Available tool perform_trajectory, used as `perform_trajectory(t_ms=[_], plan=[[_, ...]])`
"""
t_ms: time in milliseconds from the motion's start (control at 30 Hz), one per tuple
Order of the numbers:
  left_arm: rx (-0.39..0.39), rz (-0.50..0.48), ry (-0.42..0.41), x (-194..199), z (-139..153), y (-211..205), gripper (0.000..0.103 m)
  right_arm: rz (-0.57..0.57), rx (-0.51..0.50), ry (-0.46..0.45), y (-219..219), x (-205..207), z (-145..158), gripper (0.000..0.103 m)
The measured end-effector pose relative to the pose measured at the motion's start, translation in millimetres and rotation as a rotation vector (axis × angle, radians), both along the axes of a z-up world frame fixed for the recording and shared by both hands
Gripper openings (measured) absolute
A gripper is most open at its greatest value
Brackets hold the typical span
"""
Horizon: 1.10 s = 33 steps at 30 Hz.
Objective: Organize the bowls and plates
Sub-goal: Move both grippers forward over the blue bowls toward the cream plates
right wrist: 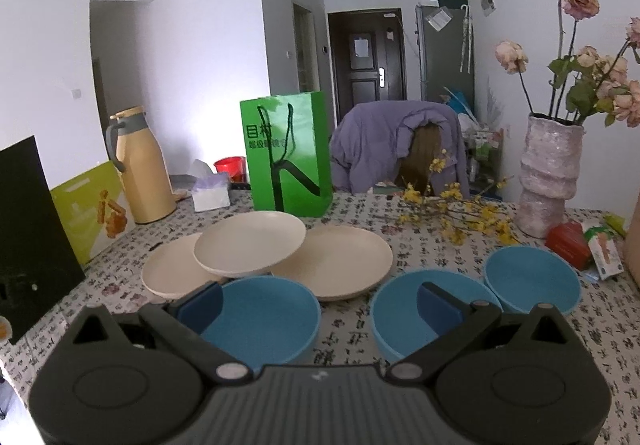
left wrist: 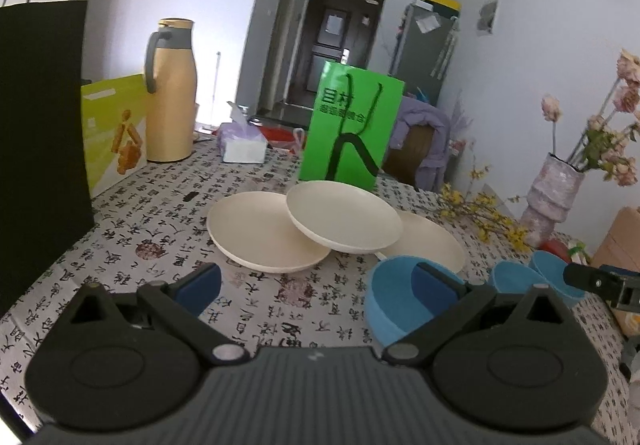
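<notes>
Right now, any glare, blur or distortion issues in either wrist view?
Left wrist: strong fisheye bending, dark vignette corners, bright washed-out wall behind the thermos; plates sharp. Right wrist: same barrel warp, glow on the wall behind the green bag; bowls sharp, no motion blur.

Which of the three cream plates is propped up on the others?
The middle plate: it rests tilted across the left plate and right plate, which lie flat on the table.

"目村" on green paper bag (right wrist: 286, 153) (smaller line unreadable)
</notes>
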<state>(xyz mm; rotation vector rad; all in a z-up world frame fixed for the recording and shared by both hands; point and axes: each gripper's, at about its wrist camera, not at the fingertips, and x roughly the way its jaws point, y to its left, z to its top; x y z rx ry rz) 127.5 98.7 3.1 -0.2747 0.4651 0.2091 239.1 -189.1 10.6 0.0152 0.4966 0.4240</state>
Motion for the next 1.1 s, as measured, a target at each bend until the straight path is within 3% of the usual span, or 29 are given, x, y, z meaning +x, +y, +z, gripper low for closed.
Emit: perform_trajectory(t_ms=[267, 567, 833, 1100], plan=[[-0.052, 0.022, -0.016, 2, 0, 10, 0.103, 0.024, 0.001, 0.029, 9, 12, -8, 0.103], [-0.039, 0.055, -0.027, 6, 1, 14, 0.103, 0.03, -0.007, 0.022, 21, 23, -7, 0.103], [0.045, 0.081, -0.039, 16, 6, 9, 0.103, 0.022, -0.005, 0.016, 28, 37, -4, 0.103], [0.071, 0.096, -0.071, 23, 10, 7, 0.103, 0.001, 0.014, 0.025, 29, 54, -4, 0.103]])
